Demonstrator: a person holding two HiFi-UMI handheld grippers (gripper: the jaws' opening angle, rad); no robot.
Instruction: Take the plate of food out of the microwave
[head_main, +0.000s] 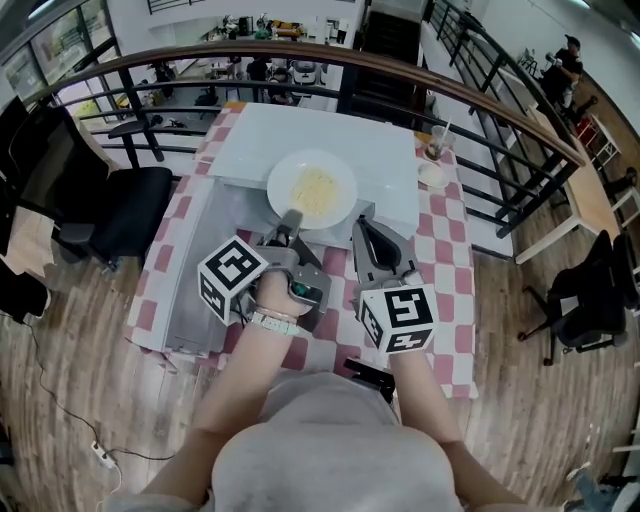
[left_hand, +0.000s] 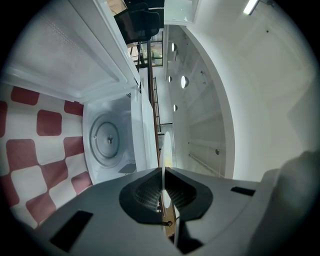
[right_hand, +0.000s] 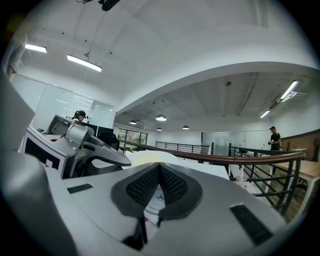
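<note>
head view: a white microwave (head_main: 330, 130) stands on a table under a red-and-white checked cloth (head_main: 440, 250), with its door (head_main: 212, 285) open at the left. the plate (head_main: 338, 205), white and carrying a pale yellow heap of food (head_main: 315, 188), is outside the oven, held up in front of the opening. the left gripper (head_main: 290, 218) meets the plate at its near rim. the right gripper (head_main: 362, 228) lies just beside the plate's lower right rim; whether it touches cannot be told here. a cup with a straw (head_main: 437, 143) and a small dish (head_main: 433, 175) stand on the cloth to the right of the oven, well apart from the plate. a black chair (head_main: 130, 215) stands off the table's left side.

left gripper view (picture rolled on its side): the left gripper (left_hand: 163, 172) has its jaws closed down on the plate (left_hand: 167, 147), whose rim shows edge-on as a thin white line pinched between the dark ribbed pads (left_hand: 145, 192). beyond them is the oven cavity, with the round turntable (left_hand: 106, 137) bare. the door (left_hand: 65, 55) fills the upper left and the cloth (left_hand: 30, 150) shows at the left edge.

right gripper view: the right gripper (right_hand: 159, 167) has its jaws brought together, pad against pad, with nothing between them. the plate (right_hand: 150, 159) shows as a pale shape just past the tips, and the left gripper (right_hand: 75, 145) sits at the left. a railing (right_hand: 240, 157) runs across behind.
</note>
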